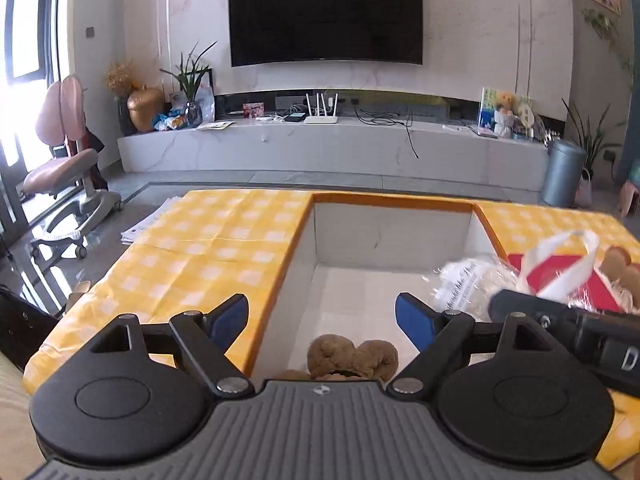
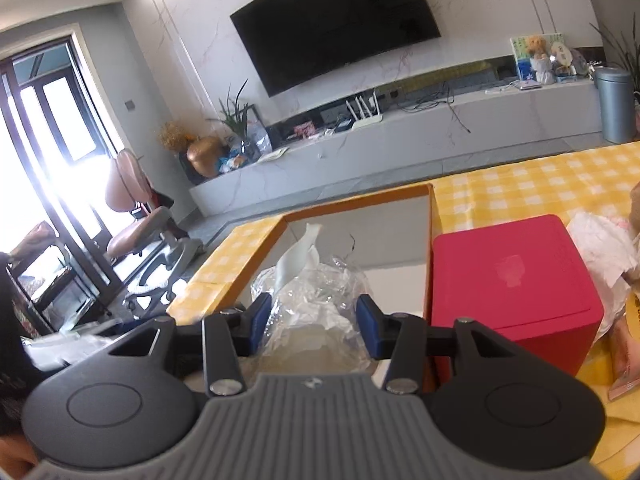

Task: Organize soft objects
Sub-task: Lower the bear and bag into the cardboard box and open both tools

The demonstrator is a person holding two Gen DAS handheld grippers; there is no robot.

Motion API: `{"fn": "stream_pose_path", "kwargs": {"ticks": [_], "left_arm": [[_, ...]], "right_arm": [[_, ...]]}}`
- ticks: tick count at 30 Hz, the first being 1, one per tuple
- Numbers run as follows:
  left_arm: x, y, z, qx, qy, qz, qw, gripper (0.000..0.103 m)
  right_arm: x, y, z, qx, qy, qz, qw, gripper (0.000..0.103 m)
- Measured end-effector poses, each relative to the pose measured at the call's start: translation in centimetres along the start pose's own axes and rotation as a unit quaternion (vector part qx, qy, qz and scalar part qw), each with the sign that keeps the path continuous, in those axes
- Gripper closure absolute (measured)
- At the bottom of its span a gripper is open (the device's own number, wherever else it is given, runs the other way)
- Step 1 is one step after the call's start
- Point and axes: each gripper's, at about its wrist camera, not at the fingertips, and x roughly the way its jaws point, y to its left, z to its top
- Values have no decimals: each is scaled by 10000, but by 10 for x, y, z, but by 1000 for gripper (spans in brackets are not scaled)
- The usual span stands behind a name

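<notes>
- The left tool [image 1: 322,316], with black arms and blue pads, is released: its jaws stand wide apart above the open white box with the orange rim [image 1: 384,199], and nothing sits between them.
- In the left wrist view that box fills the centre, set on a counter covered by a yellow-and-white checked cloth [image 1: 208,248].
- A brown plush toy [image 1: 352,358] lies on the box floor at 6 o'clock, partly hidden behind the left tool's grey body.
- The right tool [image 2: 314,322] grasps a crinkled clear plastic bag with a white handle [image 2: 320,304]; the blue pads press on the bag's two sides, and the white handle rises toward 12 o'clock.
- In the right wrist view the bag hangs over the box's interior, with the orange rim [image 2: 356,200] behind it.
- In the left wrist view the same bag [image 1: 468,280] shows at 3 o'clock, at the box's right wall, with the right tool's dark body just beneath it.
- A red cube-shaped box [image 2: 512,276] stands on the checked cloth at 3 o'clock of the right tool, just beside the orange rim.
- White crumpled wrapping [image 2: 600,248] lies beyond the red box at the right edge; what it holds cannot be told.
- A black wall-mounted television [image 1: 325,12] hangs at 12 o'clock over a long white marble shelf [image 1: 332,144].
</notes>
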Motion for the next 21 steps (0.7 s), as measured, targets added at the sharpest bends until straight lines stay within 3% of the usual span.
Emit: {"fn": "stream_pose_path", "kwargs": {"ticks": [5, 9, 16, 21], "left_arm": [[4, 23, 7, -388, -33, 116, 9992, 5], [2, 34, 10, -439, -165, 302, 9984, 7], [0, 44, 12, -597, -149, 97, 9981, 7], [4, 41, 9, -593, -47, 2, 9982, 7]], "right_arm": [[3, 11, -2, -256, -29, -133, 9996, 57], [23, 33, -6, -544, 209, -458, 9972, 57], [65, 47, -30, -1001, 883, -852, 9874, 57], [76, 44, -38, -1184, 1003, -1123, 9815, 57]]}}
